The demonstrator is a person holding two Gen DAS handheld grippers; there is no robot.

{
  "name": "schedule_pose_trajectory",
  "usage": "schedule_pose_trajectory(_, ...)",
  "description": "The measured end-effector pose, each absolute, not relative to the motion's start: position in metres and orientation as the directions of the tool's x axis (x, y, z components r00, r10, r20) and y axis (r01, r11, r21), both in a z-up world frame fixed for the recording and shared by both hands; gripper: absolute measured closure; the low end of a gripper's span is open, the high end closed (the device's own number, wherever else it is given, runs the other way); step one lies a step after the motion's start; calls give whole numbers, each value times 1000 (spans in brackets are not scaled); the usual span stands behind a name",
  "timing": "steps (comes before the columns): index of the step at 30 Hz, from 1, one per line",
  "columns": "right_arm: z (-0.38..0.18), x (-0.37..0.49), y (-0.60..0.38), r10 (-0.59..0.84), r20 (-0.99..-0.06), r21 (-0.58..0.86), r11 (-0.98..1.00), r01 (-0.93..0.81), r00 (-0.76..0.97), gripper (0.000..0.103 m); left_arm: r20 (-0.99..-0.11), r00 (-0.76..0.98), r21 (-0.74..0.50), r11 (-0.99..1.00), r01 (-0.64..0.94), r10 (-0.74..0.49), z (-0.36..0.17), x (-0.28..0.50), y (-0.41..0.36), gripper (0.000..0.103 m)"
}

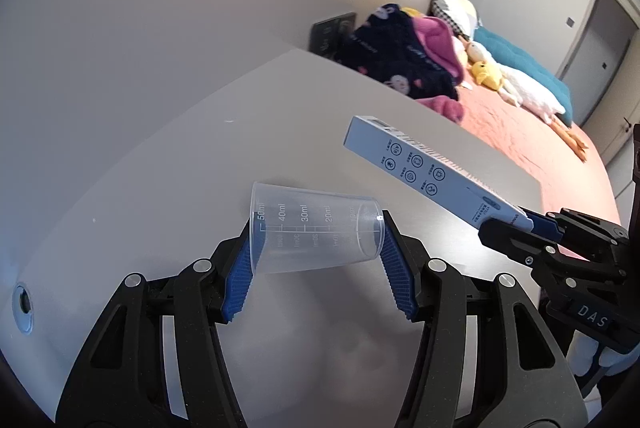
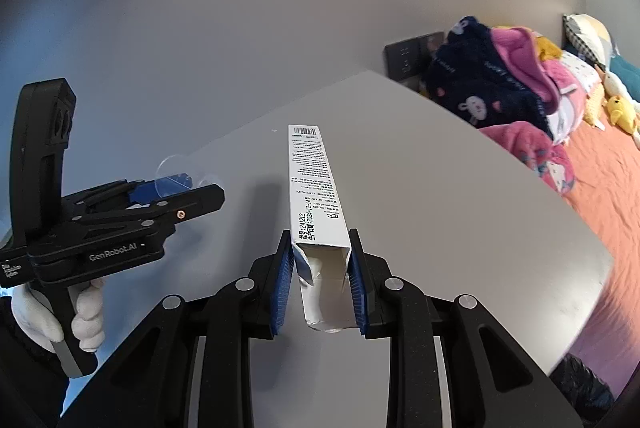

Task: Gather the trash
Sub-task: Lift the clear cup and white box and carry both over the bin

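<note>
My left gripper (image 1: 318,232) is shut on a clear plastic measuring cup (image 1: 316,228) lying sideways between the blue pads, held above the white table (image 1: 160,167). My right gripper (image 2: 322,264) is shut on the open end of a long white carton (image 2: 316,195), which points forward over the table. In the left wrist view the carton (image 1: 424,167) and the right gripper (image 1: 536,228) show at the right. In the right wrist view the left gripper (image 2: 188,187) shows at the left with the cup (image 2: 176,173) partly hidden.
A bed with an orange sheet (image 1: 520,131) lies beyond the table's right edge, piled with dark and pink clothes (image 1: 404,59), pillows and plush toys (image 1: 488,73). A black wall socket (image 2: 412,61) sits on the wall. A cable hole (image 1: 22,304) is in the table's left corner.
</note>
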State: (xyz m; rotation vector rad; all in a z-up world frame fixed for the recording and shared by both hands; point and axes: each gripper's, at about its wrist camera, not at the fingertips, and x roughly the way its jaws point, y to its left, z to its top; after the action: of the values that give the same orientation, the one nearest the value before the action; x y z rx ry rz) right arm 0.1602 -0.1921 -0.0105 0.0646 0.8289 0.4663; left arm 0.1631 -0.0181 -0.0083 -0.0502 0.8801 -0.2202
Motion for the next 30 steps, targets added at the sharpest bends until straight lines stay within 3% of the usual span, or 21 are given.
schedule_pose_trajectory(30,20,42,-329,322,-614,288,942,-175,720,75,-729,562,-125,884,451,-390,14,98,-156,47)
